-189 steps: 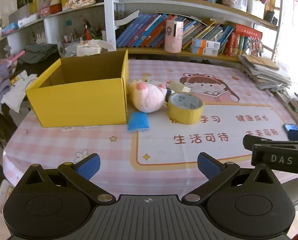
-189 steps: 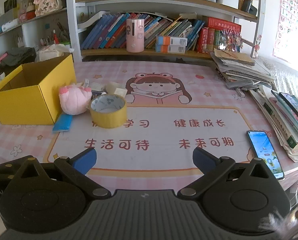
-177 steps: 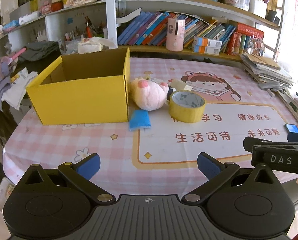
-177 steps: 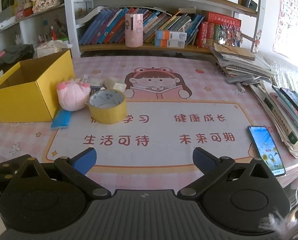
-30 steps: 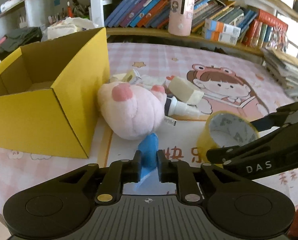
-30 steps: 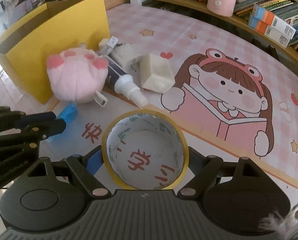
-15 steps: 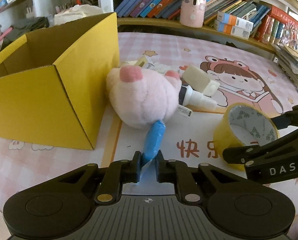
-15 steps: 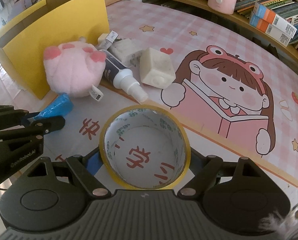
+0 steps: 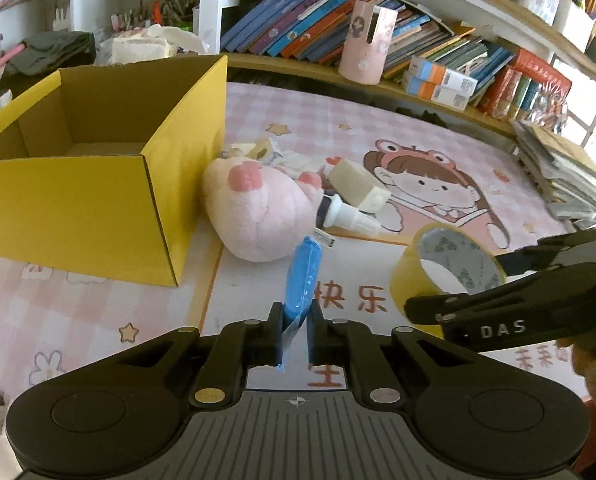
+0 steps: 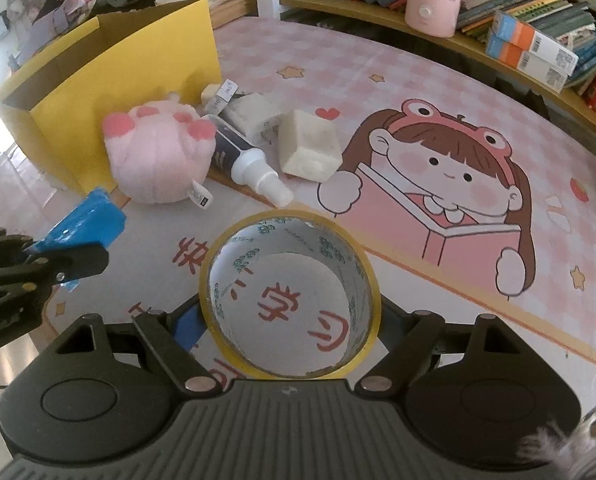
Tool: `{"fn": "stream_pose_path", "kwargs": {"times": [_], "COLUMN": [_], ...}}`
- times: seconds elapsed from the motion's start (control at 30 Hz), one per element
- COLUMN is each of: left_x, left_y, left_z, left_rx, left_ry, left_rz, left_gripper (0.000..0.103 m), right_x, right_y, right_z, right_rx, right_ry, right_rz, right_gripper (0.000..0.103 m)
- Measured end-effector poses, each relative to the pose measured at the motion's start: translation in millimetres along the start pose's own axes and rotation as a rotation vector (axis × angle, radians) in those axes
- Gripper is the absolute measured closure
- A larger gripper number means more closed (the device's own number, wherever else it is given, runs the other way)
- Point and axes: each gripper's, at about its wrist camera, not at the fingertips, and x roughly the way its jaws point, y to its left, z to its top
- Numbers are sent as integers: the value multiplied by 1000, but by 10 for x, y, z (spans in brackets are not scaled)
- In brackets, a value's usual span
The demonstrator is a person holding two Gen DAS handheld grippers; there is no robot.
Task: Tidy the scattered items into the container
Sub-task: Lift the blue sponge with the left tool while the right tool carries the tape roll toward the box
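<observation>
Left fingers (image 9: 275, 334) pinch blue packet (image 9: 304, 276), long axis pointing away.

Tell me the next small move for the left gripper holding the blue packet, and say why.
Probably carry it up and across to the open yellow cardboard box, then release. The left gripper is shut on the flat blue plastic packet, which appears clear of the table mat, and the box stands open-topped just left of the pink plush toy, with nothing visible blocking the way.
</observation>
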Motion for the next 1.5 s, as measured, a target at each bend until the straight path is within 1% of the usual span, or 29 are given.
{"fn": "stream_pose_path", "kwargs": {"times": [0.23,0.43,0.6,0.7,0.87,1.03,1.2,1.3,1.4,1.5], "left_x": [-200,-278,-427,-538,-672,-748,-876,-960,-1038,-1156], "left_y": [-9,133,378,545,854,1074,1192,1228,1246,1264], "left_z": [13,-10,-6,9,-6,-51,-164,-244,-286,-334], "left_rx": [53,117,199,244,274,304,324,305,275,239], "left_ry": [-35,-41,-38,-50,-56,-49,-36,-38,-52,-68], "left_rz": [-51,-130,-210,-233,-261,-287,-291,-274,-235,-162], "left_gripper": [94,94,94,94,94,94,94,94,94,94], "right_x": [-160,-256,-371,-411,-441,-455,-486,-527,-569,-611], "right_y": [114,302,599,800,1133,1456,1675,1739,1784,1848], "right_z": [-55,-117,-155,-167,-196,-273,-343,-369,-386,-401], "right_rx": [33,98,178,219,270,304,296,276,233,200], "right_ry": [-33,-45,-66,-76,-87,-89,-79,-87,-103,-107], "right_rz": [-30,-92,-151,-169,-190,-210,-200,-190,-170,-134], "right_gripper": [19,19,19,19,19,19,19,19,19,19]}}
